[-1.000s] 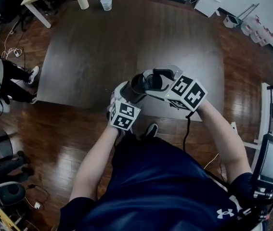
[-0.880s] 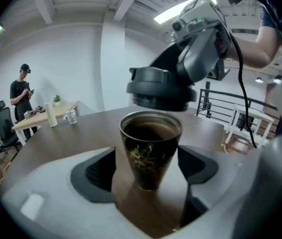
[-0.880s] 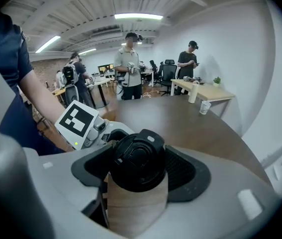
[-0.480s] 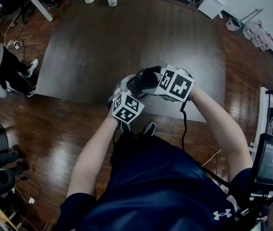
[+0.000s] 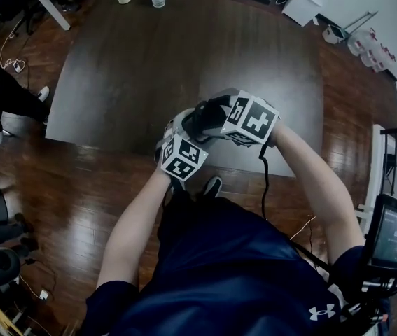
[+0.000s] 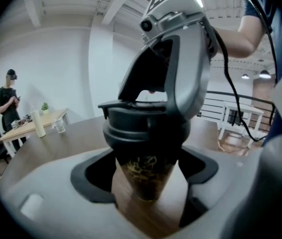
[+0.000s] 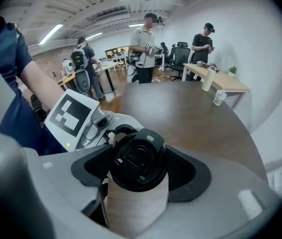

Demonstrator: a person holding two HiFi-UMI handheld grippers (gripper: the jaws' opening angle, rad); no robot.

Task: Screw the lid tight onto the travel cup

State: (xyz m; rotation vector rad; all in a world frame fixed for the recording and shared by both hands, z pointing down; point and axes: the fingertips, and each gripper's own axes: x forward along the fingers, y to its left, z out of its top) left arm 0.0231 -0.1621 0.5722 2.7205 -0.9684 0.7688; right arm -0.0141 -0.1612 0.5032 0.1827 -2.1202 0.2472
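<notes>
Wooden floor (image 5: 65,187) surrounds a big dark desk (image 5: 184,47), and the work happens in the air above the near part of this desk, close to the person's body.

On the left, the left gripper (image 6: 145,183) stands below. Its fingers (image 6: 88,178) are clenched on the lower body of the travel cup (image 6: 143,166), a dark cup with a golden pattern, which it holds upright. Compared with one second ago this gripper has hardly moved; its marker cube is only a little higher and turned a little.

In the middle, the black lid (image 7: 138,158) sits on the mouth of the cup. In the left gripper view it looks level all around, with no gap that I can see.

On the right is the real change. The right gripper (image 7: 141,172) comes from above and its fingers (image 7: 185,171) are grasping the lid from both sides. One second ago its marker cube lay more to the right and lower, and the top of the lid was open to the head camera. Now the cube has swung to the left and covers most of the cup in the head view. The fingers of both grippers have kept the same width during this time.

I judge that this is one turn of the wrist on the lid while the cup is kept fixed, so the screwing is under way. Whether the lid is already tight cannot be seen; probably more turns are needed.
</notes>
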